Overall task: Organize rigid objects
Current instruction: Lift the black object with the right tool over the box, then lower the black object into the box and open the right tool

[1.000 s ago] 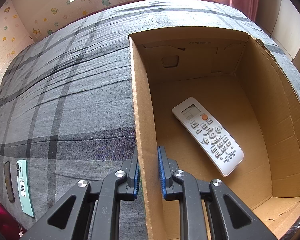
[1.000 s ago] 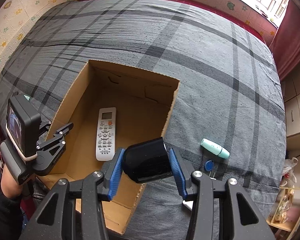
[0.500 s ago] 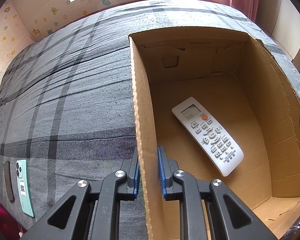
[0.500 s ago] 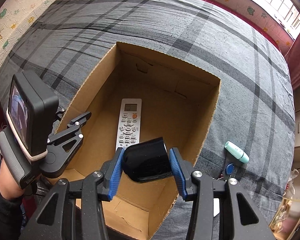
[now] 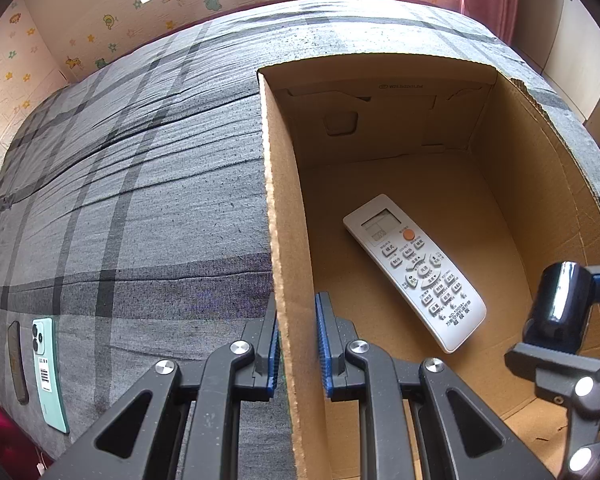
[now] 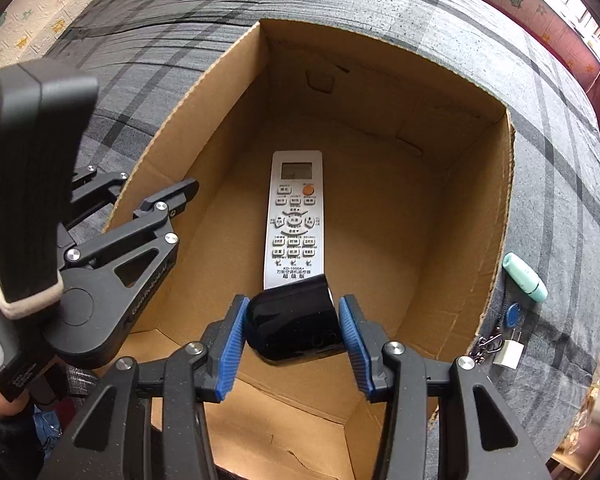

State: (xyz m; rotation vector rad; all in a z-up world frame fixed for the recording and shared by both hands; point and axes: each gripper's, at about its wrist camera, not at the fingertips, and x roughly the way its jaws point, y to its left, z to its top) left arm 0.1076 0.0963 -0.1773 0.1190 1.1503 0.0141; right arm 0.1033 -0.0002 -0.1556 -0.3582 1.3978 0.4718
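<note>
Grey plaid bedding (image 5: 140, 200) covers the bed that carries everything, and an open cardboard box (image 6: 496, 216) sits near its front edge, taking up most of both views. On the box floor a white remote (image 6: 294, 216) lies flat, face up, roughly along the middle.

The left gripper (image 5: 298, 344) is clamped on the box's left wall, one pad outside and one inside, which appears to steady the box. The right gripper (image 6: 292, 332) points down into the box and grips a glossy black object (image 6: 296, 320), rounded like a small case or speaker, between its blue pads; the object hangs above the near end of the remote, not yet on the floor.

Outside the box, a mint phone (image 5: 48, 372) and a dark slim item beside it lie near the bed's front left corner. By the box's right wall rest a mint capsule-shaped item (image 6: 526, 278), a blue key fob (image 6: 512, 314) and a small white plug (image 6: 510, 352).

The likely risk is a release straight onto the remote: the smooth black shell could roll off it or knock its buttons. Its polished surface might also slip in the pads before touchdown. If the left clamp drags, the thin wall could buckle and shift the box.
</note>
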